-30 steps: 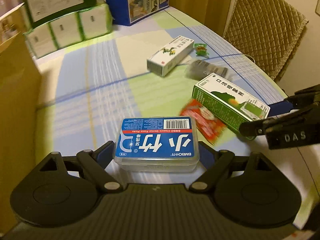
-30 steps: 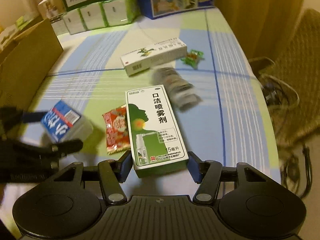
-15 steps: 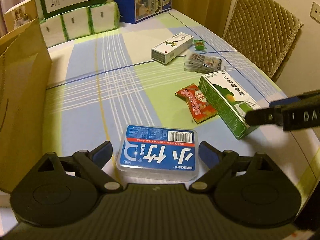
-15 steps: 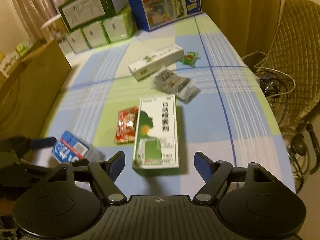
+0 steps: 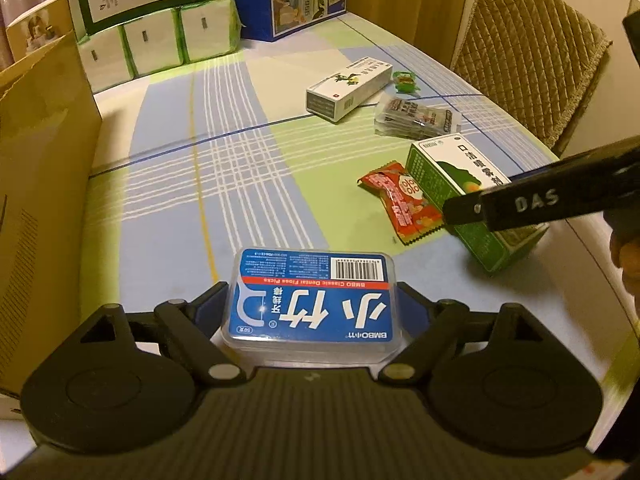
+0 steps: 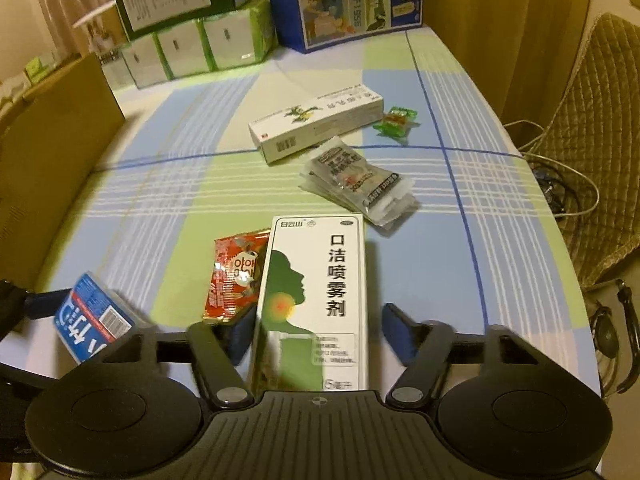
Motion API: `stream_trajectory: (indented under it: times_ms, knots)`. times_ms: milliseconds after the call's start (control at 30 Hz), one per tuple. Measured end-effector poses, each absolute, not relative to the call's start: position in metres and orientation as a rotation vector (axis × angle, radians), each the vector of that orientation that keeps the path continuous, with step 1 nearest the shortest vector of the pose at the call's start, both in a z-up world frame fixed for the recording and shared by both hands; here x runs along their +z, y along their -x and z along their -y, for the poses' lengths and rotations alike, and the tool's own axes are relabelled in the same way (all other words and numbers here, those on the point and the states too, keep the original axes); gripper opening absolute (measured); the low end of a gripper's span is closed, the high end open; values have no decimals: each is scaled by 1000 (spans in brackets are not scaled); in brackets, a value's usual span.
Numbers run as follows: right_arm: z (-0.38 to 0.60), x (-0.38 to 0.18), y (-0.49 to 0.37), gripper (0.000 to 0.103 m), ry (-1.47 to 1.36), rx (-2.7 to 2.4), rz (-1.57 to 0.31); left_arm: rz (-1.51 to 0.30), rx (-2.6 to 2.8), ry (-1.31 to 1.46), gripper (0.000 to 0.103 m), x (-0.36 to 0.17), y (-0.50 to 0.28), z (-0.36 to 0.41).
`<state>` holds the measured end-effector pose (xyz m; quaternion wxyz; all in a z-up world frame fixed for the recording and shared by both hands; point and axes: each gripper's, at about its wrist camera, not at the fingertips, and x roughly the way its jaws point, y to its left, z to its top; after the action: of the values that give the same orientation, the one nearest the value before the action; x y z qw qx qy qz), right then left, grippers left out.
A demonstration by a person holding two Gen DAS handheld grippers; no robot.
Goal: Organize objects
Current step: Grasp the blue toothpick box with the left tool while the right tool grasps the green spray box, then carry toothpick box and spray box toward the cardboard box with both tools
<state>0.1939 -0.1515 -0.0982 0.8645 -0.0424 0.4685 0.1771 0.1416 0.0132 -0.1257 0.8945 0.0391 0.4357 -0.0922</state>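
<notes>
Floss box (image 5: 310, 302) sits pinched between the two fingers of your left tongs (image 5: 312, 308), at the near edge of the surface (image 5: 240, 168) and just beside the cardboard box (image 5: 44, 184) on your left. Whether it is lifted or resting, you cannot tell from these views. Your right tongs (image 6: 316, 332) are spread around the near end of the green spray carton (image 6: 316, 288); the left finger is touching its side, the right one stands apart. The red snack packet (image 6: 234, 276) lies against the carton's left edge.

You look to be at the pick-up step, one item per hand. Next, press the right tongs together on the carton without catching the packet, then carry both loads, probably to the cardboard box, clearing its wall.
</notes>
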Motion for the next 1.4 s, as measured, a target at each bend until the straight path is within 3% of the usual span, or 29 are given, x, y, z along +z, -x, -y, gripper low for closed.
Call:
stream_trajectory:
  times_ms: [500, 1033, 1400]
  knots:
    - [161, -85, -153, 52, 8, 332, -987, -885, -207, -81, 83, -110, -119, -7]
    - [155, 7, -79, 52, -57, 382, -848, -774, -143, -63, 83, -19, -55, -32]
    - [113, 38, -44, 52, -46, 489, -814, -723, -76, -39, 83, 25, -13, -72]
